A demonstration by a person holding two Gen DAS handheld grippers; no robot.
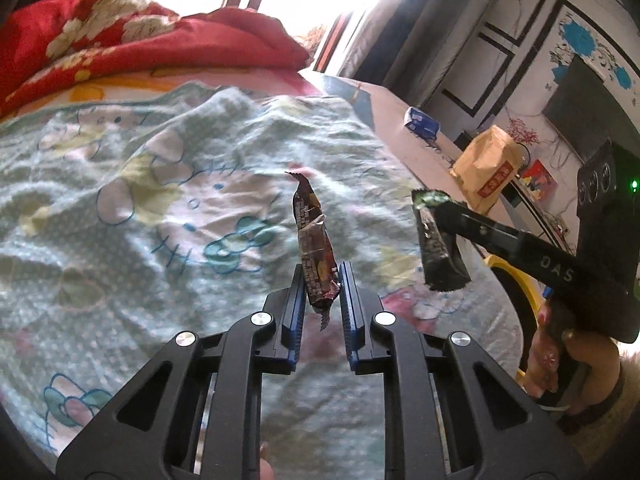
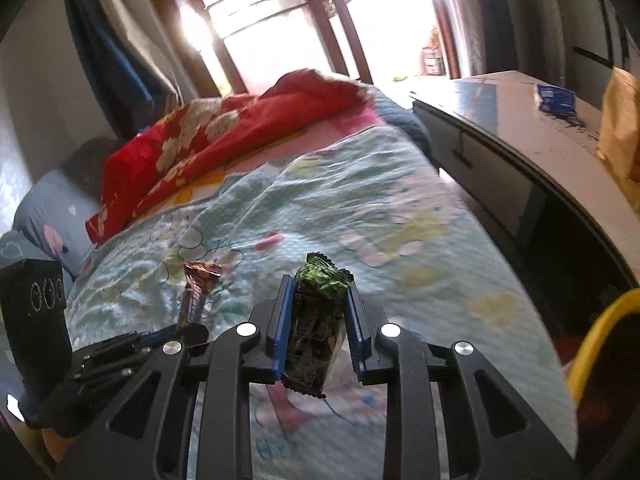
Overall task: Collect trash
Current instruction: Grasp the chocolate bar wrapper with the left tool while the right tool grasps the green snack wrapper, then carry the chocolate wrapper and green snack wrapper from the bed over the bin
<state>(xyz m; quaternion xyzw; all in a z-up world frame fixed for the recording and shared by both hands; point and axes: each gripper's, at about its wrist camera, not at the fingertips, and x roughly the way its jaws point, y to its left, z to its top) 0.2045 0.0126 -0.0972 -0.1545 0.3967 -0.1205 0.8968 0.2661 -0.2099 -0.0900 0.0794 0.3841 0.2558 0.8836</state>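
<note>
Wrappers held over bed (image 1: 160, 184) | left tongs (image 1: 322, 280) pinch brown wrapper (image 1: 314, 240) near its end; right tongs (image 2: 316, 312) clamp green wrapper (image 2: 318, 320) | risk: brown one slips out, drops onto bedding

Left gripper (image 1: 322, 276) pinches brown wrapper (image 1: 314, 248) above bedsheet (image 1: 120, 200).

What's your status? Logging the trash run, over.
Left gripper shut on brown wrapper. Right gripper shut on green wrapper. Both lifted off the bed. Yellow bin on the right; nothing in the way.
</note>
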